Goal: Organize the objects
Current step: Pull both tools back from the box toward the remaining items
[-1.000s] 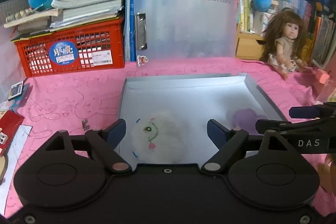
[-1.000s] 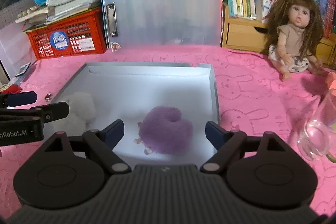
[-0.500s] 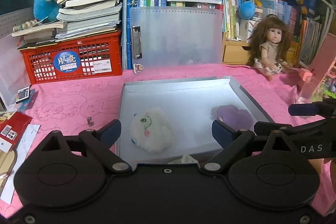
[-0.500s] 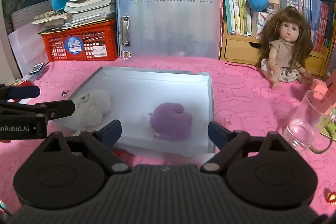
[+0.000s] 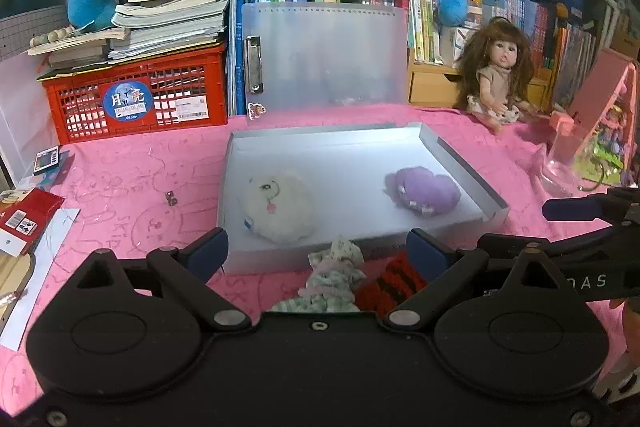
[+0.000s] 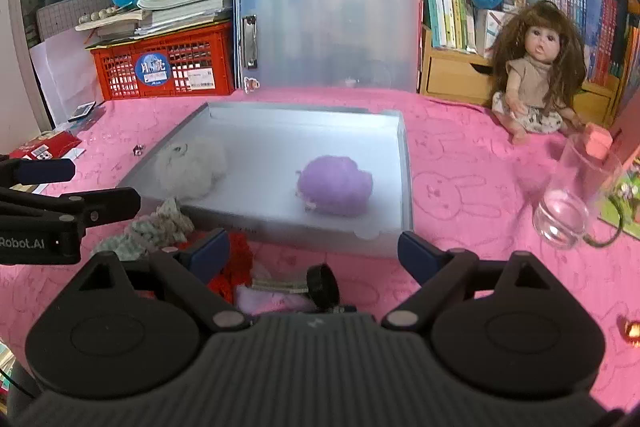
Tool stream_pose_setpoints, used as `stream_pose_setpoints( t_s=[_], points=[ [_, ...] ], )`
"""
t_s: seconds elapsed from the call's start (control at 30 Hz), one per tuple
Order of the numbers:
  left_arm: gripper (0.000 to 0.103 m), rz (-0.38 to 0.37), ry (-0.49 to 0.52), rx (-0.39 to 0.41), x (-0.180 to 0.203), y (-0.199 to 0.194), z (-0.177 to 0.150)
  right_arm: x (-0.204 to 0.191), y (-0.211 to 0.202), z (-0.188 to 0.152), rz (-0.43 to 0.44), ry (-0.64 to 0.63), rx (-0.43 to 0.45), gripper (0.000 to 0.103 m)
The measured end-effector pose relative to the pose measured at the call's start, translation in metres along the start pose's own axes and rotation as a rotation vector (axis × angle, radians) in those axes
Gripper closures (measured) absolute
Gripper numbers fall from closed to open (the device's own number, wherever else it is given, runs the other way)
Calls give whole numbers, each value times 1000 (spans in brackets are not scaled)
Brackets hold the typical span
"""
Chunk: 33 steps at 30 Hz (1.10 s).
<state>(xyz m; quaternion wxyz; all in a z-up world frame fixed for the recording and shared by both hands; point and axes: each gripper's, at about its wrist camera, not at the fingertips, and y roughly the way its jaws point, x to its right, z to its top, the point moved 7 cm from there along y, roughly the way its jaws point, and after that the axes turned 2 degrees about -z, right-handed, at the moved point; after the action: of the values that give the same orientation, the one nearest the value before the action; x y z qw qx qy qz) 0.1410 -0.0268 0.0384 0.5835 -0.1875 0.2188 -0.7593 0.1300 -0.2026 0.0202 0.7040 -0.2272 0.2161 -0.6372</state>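
Pink cloth: rabbit-print tablecloth is covering the whole table, everything sitting on it.
Tray: shallow grey rectangular cardboard tray is lying flat mid-table, in front of a frosted plastic file box standing at the back.
Crate: red plastic mesh crate is standing left of the file box, with books stacked on top.
Doll: brown-haired doll in a beige dress is sitting at the back right, well apart from the tray.
Left gripper: black two-finger left gripper is hanging just short of the tray's near wall, jaws have just been opening and are standing wide, clamping nothing.
Right gripper: black right gripper is hanging beside it, jaws spread wide, gripping nothing.
White toy: fluffy white plush is lying inside the tray, left side.
Purple toy: fuzzy purple plush is lying inside the tray, right side, apart from the white one.
Glass: clear glass mug is standing right of the tray.
Loose bits: pale green-white knitted piece and red-black knitted piece are lying on the cloth just outside the tray's near wall.
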Motion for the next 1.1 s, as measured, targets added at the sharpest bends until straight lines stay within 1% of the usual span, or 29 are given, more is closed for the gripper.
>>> stream_pose_setpoints(
  t_s=[0.37,1.1],
  points=[
    [7,-4,13,-20,6,-3,-17,3,-5,-21,-17,9,-29,7],
    [8,17,-10,-63,3,-2,-45,8,-12,-45,-55,20,-59,7]
  ],
)
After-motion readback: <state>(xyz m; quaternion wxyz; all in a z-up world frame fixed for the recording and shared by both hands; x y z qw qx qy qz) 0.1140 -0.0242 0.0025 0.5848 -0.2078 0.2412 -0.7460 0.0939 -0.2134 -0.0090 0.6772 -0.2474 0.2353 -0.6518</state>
